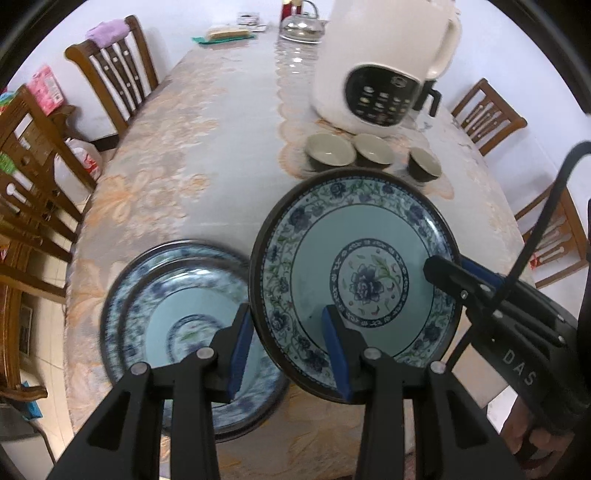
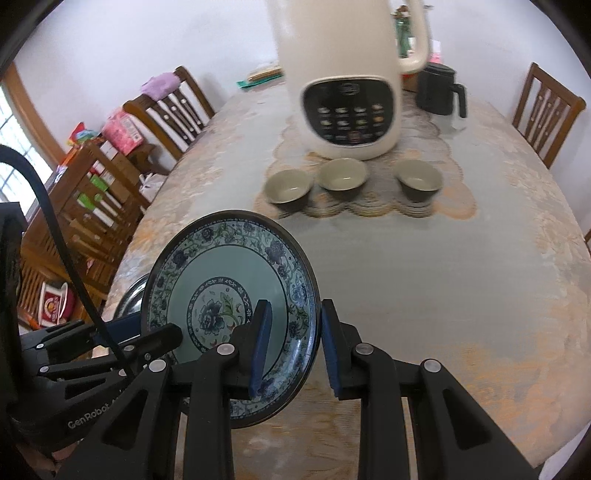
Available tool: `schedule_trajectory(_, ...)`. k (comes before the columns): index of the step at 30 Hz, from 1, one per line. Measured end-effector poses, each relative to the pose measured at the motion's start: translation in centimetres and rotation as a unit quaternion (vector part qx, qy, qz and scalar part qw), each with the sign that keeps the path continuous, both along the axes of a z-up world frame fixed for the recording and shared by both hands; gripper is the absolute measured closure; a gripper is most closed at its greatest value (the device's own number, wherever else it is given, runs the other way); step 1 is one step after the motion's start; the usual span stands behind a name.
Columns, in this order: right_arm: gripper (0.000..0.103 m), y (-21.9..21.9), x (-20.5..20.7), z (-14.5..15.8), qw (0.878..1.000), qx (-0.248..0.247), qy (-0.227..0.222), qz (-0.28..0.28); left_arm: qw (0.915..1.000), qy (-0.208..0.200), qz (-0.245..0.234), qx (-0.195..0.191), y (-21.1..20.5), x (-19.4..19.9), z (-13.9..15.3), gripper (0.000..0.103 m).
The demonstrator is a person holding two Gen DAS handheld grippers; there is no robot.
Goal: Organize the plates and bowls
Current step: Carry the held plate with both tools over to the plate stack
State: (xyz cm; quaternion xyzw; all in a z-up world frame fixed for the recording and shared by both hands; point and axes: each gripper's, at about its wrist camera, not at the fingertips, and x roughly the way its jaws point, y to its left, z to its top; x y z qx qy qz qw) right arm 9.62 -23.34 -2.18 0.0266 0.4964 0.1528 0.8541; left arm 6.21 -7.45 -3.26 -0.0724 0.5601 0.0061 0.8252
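A blue-and-white floral plate (image 1: 354, 273) is held tilted above the table by both grippers. My left gripper (image 1: 288, 350) straddles its near-left rim, and my right gripper (image 2: 293, 347) straddles its right rim; the right gripper also shows in the left wrist view (image 1: 458, 273). The same plate fills the lower left of the right wrist view (image 2: 229, 295). Two stacked floral plates (image 1: 173, 310) lie on the table under my left gripper. Three small dark bowls with pale insides (image 1: 328, 151) (image 1: 373, 149) (image 1: 424, 164) stand in a row further back, also in the right wrist view (image 2: 288, 186) (image 2: 341, 175) (image 2: 419, 179).
A big cream appliance with a black button panel (image 2: 351, 85) stands behind the bowls on a lace runner. A black jug (image 2: 439, 88) and a steel kettle (image 1: 301, 26) stand further back. Wooden chairs (image 1: 114, 70) (image 2: 546, 107) line both sides of the table.
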Motion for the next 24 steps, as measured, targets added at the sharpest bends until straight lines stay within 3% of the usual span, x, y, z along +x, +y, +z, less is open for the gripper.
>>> schedule_trajectory(15, 0.075, 6.9, -1.9, -1.9, 0.999, 0.017, 0.024, 0.033, 0.9992, 0.021, 0.033, 0.005, 7.4, -3.4, -1.3, 0.063)
schedule_trajectory(24, 0.075, 9.5, -2.7, -3.2, 0.998, 0.02, 0.044, 0.03, 0.9992, 0.029, 0.024, 0.011, 9.9, -4.2, -2.1, 0.063)
